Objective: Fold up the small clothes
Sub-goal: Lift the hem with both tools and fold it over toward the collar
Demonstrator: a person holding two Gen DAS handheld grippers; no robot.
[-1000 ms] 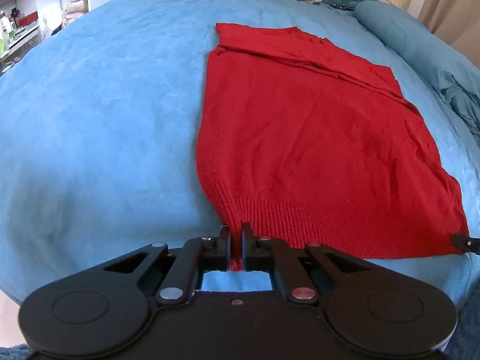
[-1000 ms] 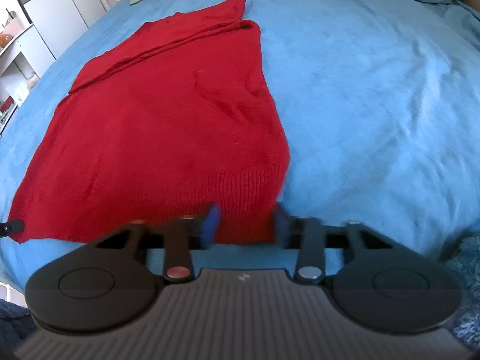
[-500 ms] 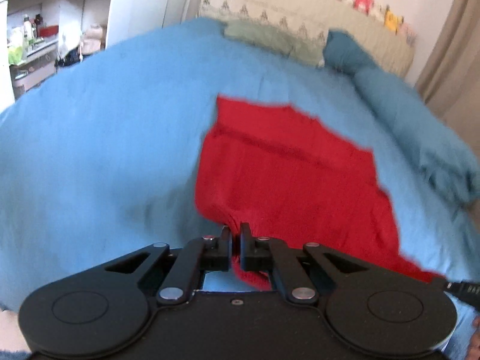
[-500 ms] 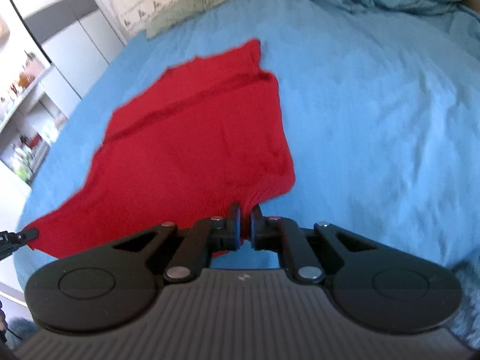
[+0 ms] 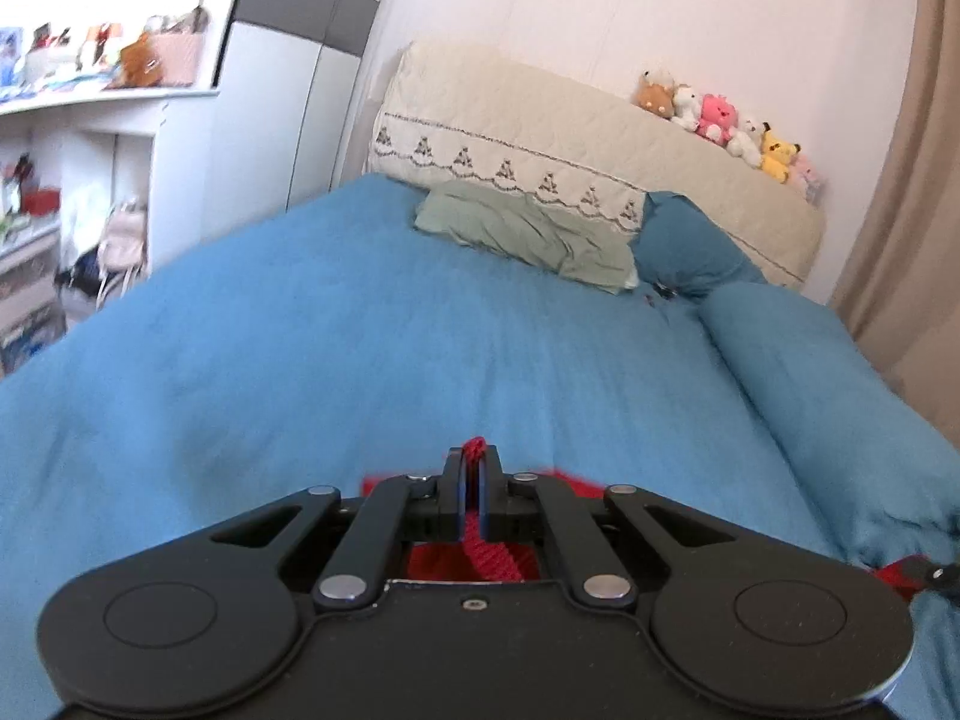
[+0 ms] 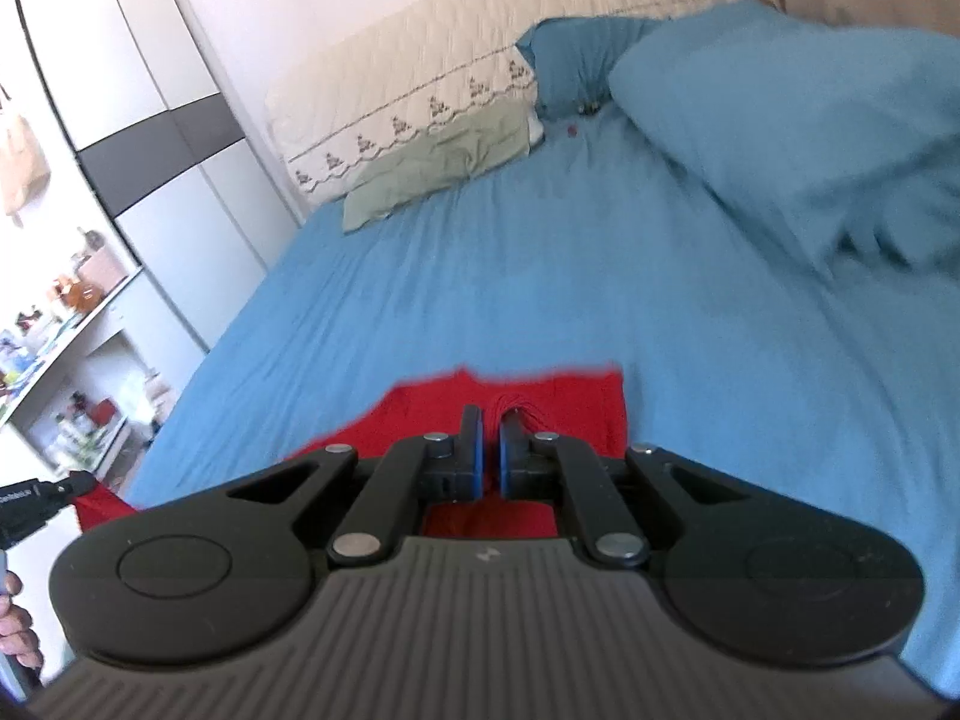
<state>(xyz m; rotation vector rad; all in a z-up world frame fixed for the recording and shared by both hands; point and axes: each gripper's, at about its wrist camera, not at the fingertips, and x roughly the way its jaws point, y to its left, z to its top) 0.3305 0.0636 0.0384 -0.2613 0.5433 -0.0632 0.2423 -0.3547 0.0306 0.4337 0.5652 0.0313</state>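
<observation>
Red knit garment (image 6: 540, 402) low centre frame, hem lifted off blue bedspread (image 6: 540, 276). Left gripper (image 5: 473, 465) and right gripper (image 6: 489, 438) each clamped on hem. Fold-over apparently underway; next: carry hem evenly toward far edge.

Black left claw (image 5: 472, 468) with round silver screws; right claw (image 6: 491, 438) similar, blue pads (image 6: 476, 459), ribbed grey housing.

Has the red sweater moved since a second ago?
Yes. The red sweater, pinched by the left gripper and right gripper, has been lifted by its hem toward the green pillow.
</observation>
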